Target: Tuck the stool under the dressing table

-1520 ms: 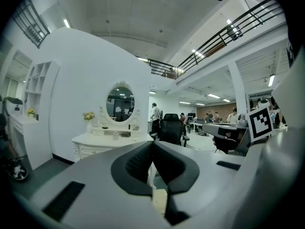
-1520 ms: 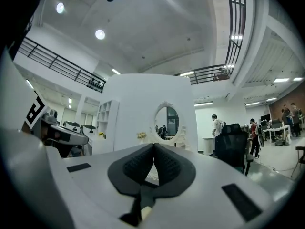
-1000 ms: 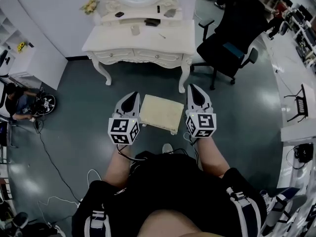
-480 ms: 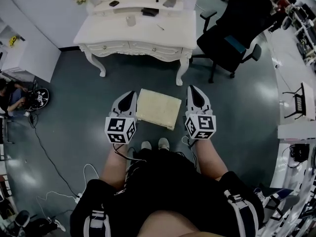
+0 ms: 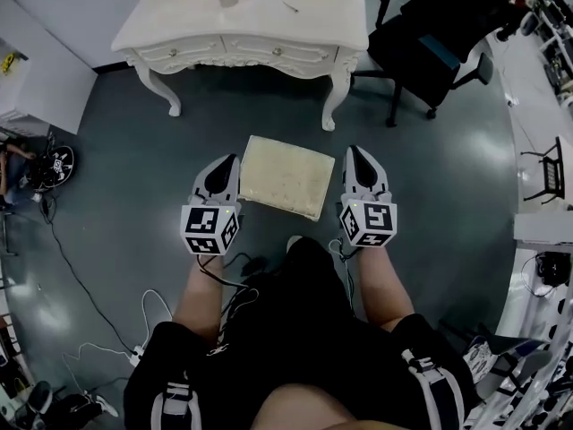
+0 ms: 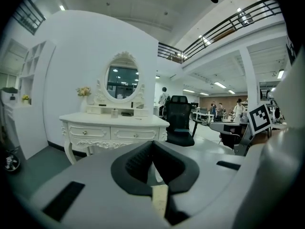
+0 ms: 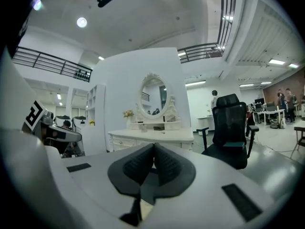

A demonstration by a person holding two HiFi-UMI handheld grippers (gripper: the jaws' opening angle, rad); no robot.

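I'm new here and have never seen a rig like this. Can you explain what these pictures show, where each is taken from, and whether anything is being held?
No robot here: a person holds a two-fingered tool in each hand, the left gripper and the right gripper. The head view looks down from a camera on the person's head: a cream stool stands on the floor between the grippers, short of a white dressing table. The other two views come from cameras riding on each gripper, looking along its fingers. Both pairs are closed together and hold nothing.
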